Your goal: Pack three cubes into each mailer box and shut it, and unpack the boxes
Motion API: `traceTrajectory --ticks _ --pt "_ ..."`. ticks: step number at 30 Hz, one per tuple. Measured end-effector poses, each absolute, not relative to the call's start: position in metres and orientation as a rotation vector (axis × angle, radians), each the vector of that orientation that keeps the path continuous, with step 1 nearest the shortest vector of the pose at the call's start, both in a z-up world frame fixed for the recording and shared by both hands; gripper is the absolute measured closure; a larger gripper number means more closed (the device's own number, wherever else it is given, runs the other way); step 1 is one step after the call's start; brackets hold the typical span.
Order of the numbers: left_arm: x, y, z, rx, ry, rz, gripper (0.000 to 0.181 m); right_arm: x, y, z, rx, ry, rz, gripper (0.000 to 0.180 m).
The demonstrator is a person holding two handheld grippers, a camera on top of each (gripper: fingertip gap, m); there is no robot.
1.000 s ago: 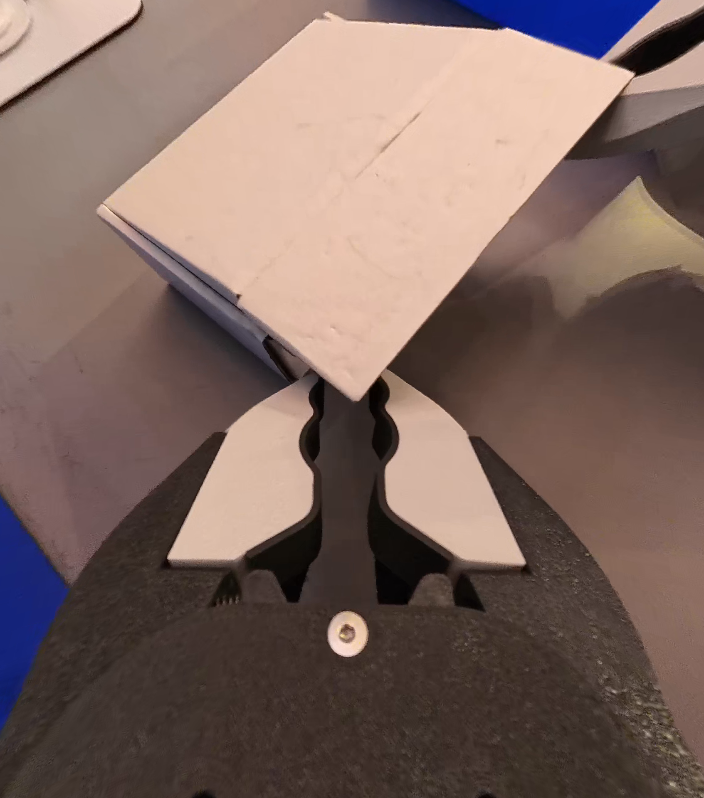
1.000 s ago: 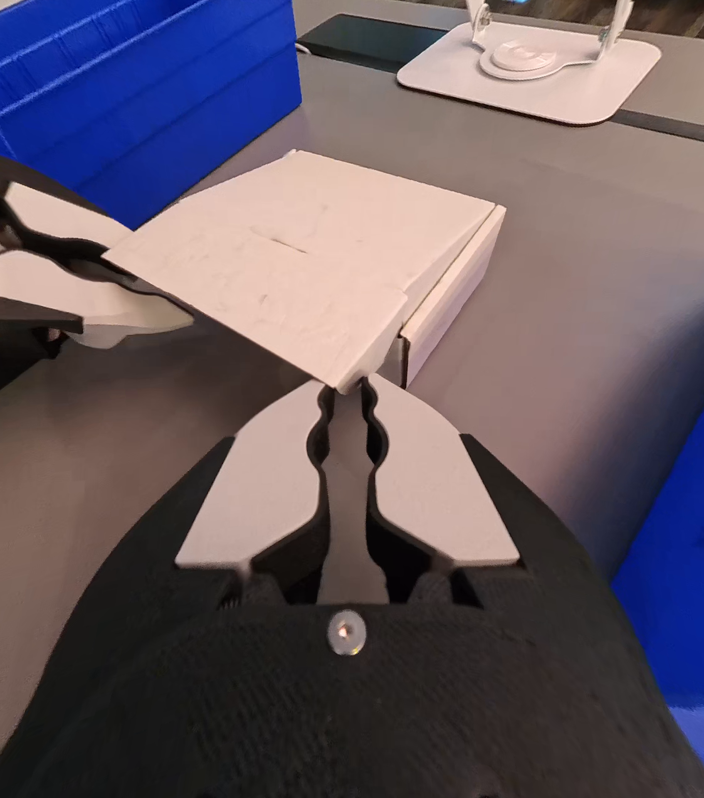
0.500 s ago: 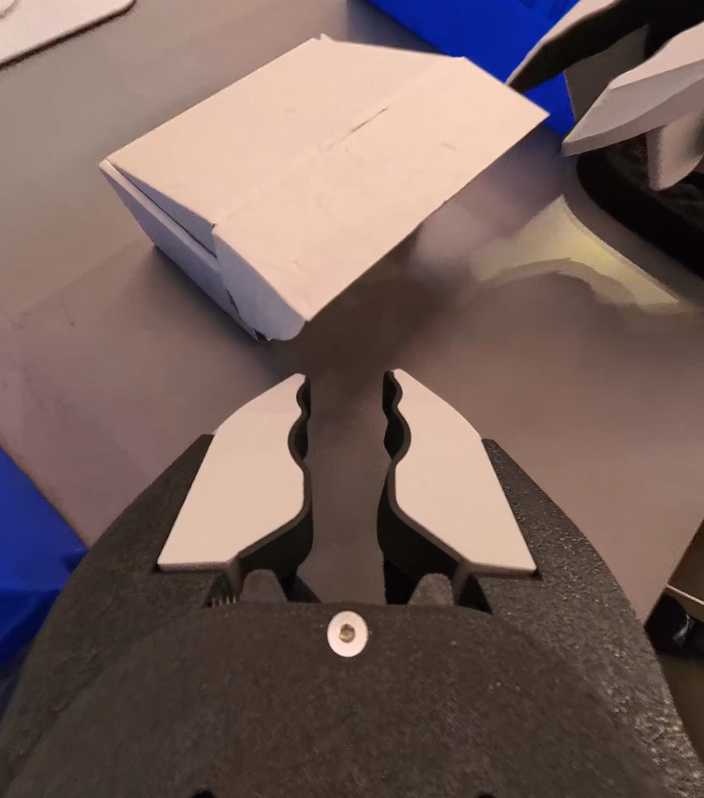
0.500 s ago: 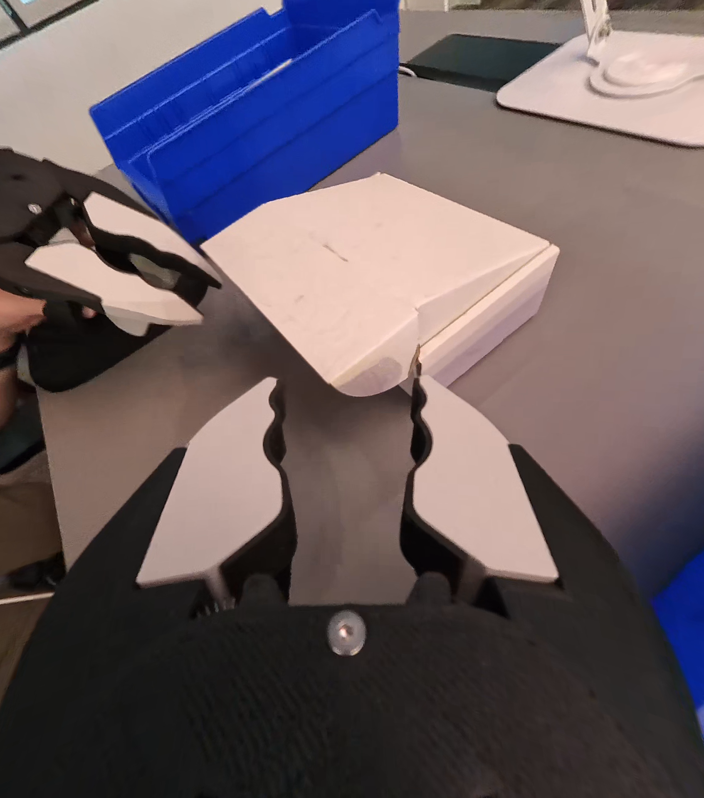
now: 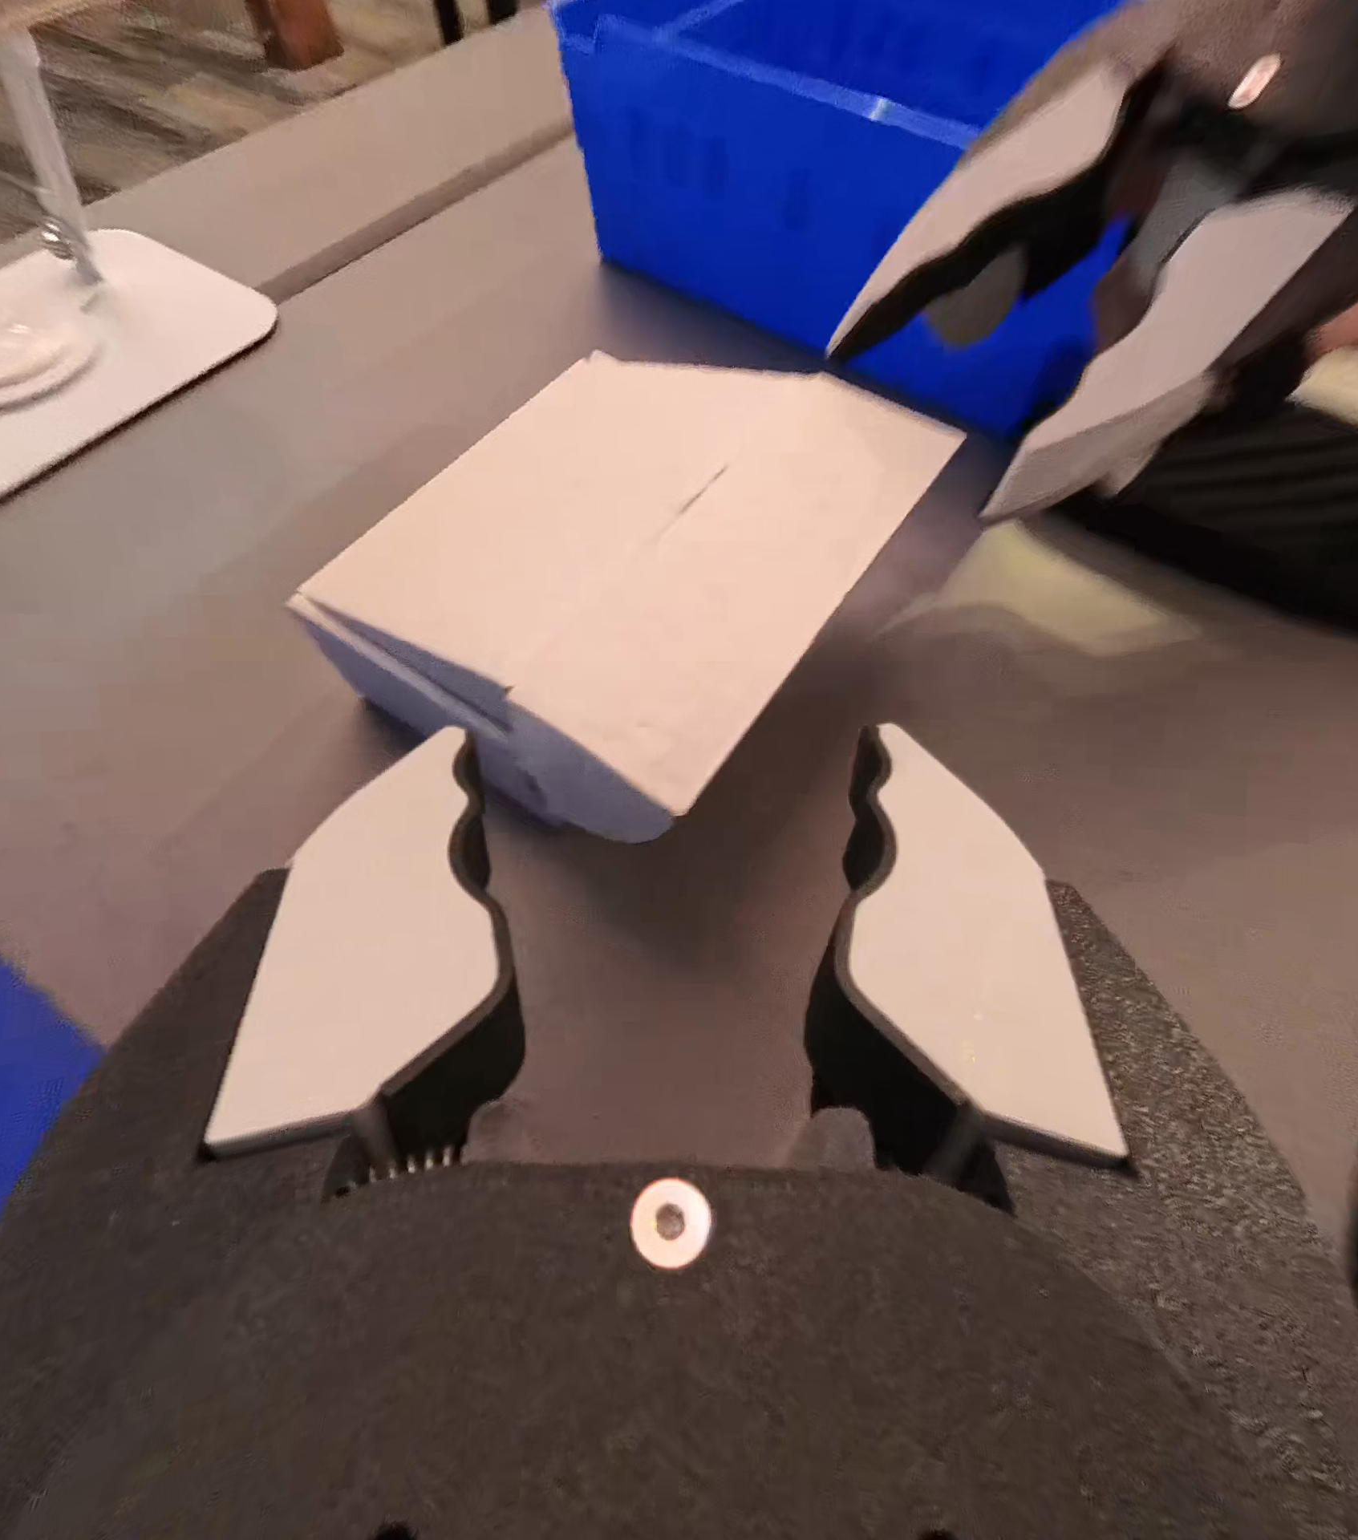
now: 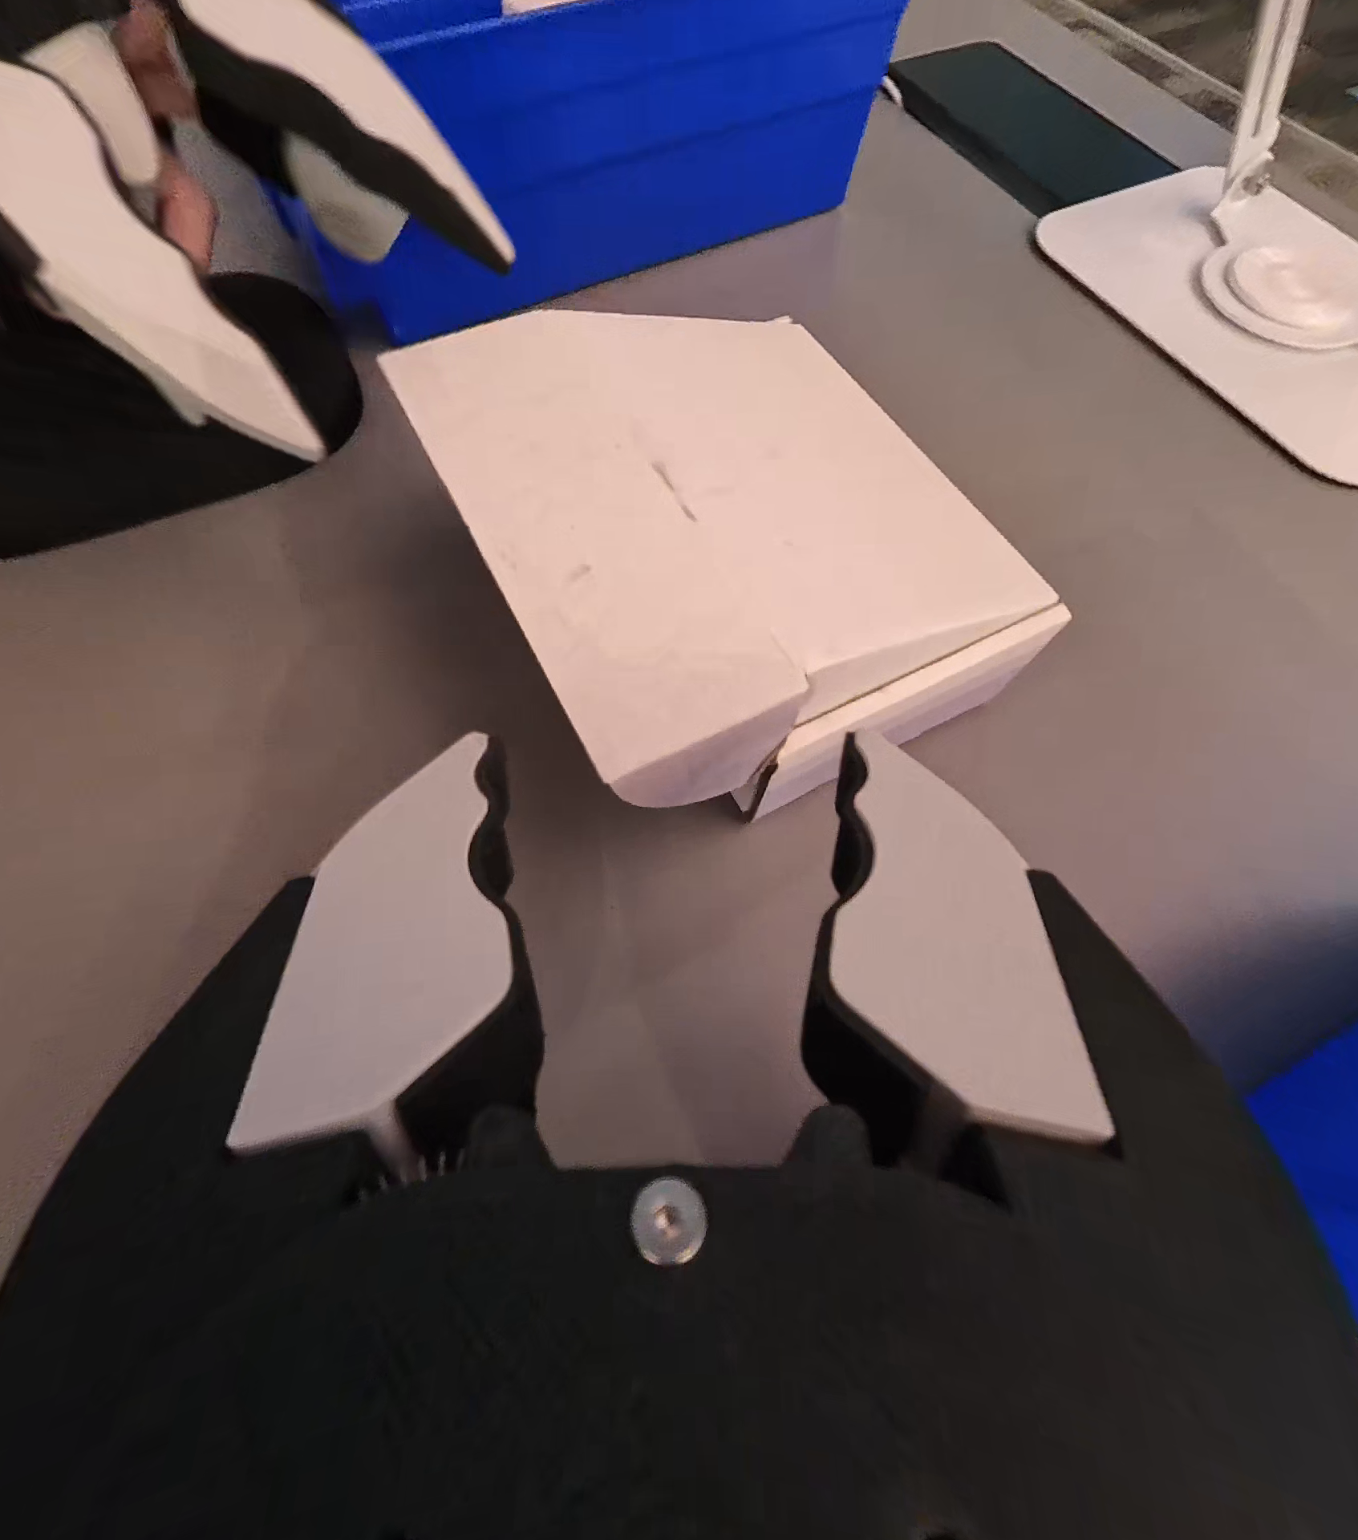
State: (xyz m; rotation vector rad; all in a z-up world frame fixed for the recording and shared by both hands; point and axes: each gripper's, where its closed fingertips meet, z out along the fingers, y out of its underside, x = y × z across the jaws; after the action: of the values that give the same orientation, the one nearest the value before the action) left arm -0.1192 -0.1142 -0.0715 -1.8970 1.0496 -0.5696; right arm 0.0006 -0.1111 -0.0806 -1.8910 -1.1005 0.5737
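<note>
I am holding my left claw (image 5: 667,742) wide open and empty, just short of the white mailer box (image 5: 625,575) lying at 12 o'clock on the grey table (image 5: 117,667). My right claw (image 6: 667,750) is gaping empty too, at the box's near corner, whose lid flap is sticking up. A blue bin (image 6: 617,150) is sitting behind the box, and a white lamp base (image 6: 1275,325) at 2 o'clock.

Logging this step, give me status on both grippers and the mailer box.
Left gripper open, empty. Right gripper open, empty. White mailer box on table, lid flap untucked. Nothing between.
</note>
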Motion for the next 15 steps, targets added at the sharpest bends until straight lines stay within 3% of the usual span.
traceTrajectory --ticks 6,15 --pt "-0.138 -0.091 -0.106 -1.881 1.311 0.022 0.095 -0.001 -0.106 -0.093 -1.919 -1.187 0.464 0.104" --pt "-0.115 -0.113 -0.106 -1.940 1.183 -0.395 0.110 -0.005 -0.119 -0.103 -1.944 -1.142 0.499 0.110"
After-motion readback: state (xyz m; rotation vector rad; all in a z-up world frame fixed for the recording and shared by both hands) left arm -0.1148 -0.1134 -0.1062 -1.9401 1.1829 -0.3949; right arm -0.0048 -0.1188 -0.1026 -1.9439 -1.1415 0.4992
